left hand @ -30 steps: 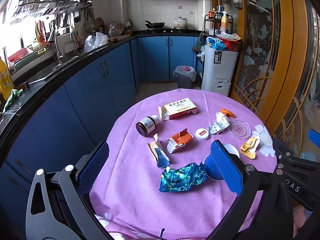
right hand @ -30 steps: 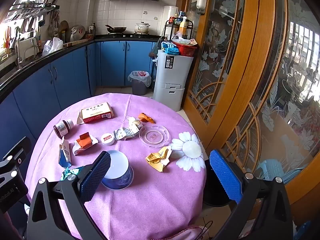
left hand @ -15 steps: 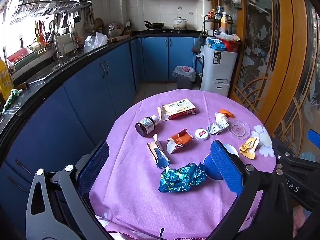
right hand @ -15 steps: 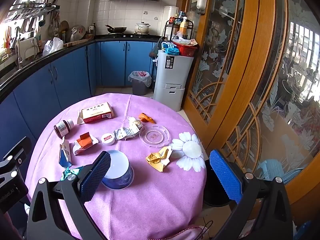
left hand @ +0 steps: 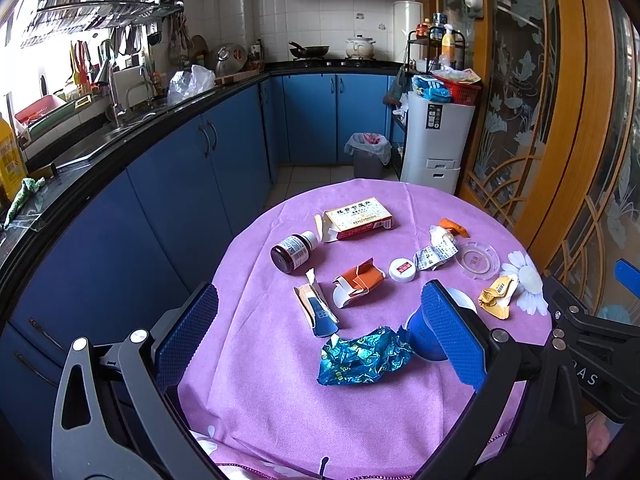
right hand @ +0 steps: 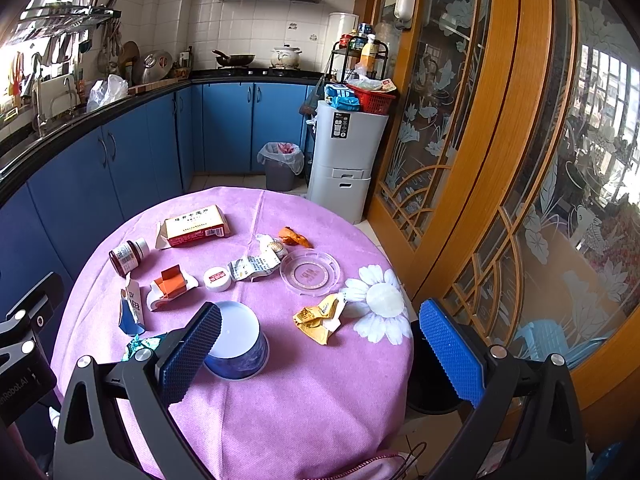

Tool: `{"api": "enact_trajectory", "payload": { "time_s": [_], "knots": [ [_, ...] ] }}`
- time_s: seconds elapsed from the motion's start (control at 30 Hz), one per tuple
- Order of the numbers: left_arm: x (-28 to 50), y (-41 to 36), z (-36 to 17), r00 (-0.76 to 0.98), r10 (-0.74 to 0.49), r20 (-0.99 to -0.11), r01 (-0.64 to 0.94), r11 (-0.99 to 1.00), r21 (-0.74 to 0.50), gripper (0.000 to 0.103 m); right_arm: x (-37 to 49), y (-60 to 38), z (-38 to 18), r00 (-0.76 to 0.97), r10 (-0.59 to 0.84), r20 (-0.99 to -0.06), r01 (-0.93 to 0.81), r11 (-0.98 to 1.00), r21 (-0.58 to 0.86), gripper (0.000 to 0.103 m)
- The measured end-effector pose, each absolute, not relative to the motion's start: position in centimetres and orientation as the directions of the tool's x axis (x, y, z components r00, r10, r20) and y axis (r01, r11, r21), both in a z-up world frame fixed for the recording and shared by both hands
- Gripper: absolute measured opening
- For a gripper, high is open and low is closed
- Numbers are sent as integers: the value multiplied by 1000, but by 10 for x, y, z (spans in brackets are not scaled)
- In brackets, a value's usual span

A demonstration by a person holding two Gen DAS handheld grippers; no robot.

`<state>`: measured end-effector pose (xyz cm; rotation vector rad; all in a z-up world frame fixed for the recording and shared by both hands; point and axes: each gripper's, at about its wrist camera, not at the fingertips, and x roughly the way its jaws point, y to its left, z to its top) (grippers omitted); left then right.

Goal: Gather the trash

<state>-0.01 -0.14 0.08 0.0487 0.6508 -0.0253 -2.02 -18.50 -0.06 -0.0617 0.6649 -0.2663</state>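
Trash lies scattered on a round table with a purple cloth (left hand: 280, 400). A crumpled blue foil wrapper (left hand: 362, 356) lies nearest, between my left gripper's (left hand: 320, 332) open, empty jaws. Beyond it are a torn blue-white carton (left hand: 318, 312), an orange-white box (left hand: 358, 282), a dark jar (left hand: 292, 251), a red-yellow box (left hand: 358, 218), a white cap (left hand: 402, 270), crumpled paper (left hand: 434, 252) and a yellow wrapper (right hand: 318, 318). A blue cup (right hand: 236, 340) stands upside down by my right gripper's (right hand: 320, 344) left finger. The right gripper is open and empty.
A clear plastic lid (right hand: 310, 272) and an orange scrap (right hand: 294, 236) lie at the far right of the table. A lined bin (right hand: 280, 164) stands on the floor by blue cabinets (left hand: 180, 184). A black bin (right hand: 430, 372) sits beside the table, near the wooden door (right hand: 500, 120).
Both views have barely shifted. Nothing on the table has moved, and both grippers remain open.
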Motion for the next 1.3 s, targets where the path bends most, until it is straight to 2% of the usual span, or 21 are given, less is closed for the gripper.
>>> {"api": "enact_trajectory", "payload": {
  "time_s": [1.3],
  "knots": [
    [-3, 0, 4, 795, -14, -606, 40, 999, 30, 100, -20, -182, -1, 751, -254, -609, 216, 967, -138, 97]
  ]
}}
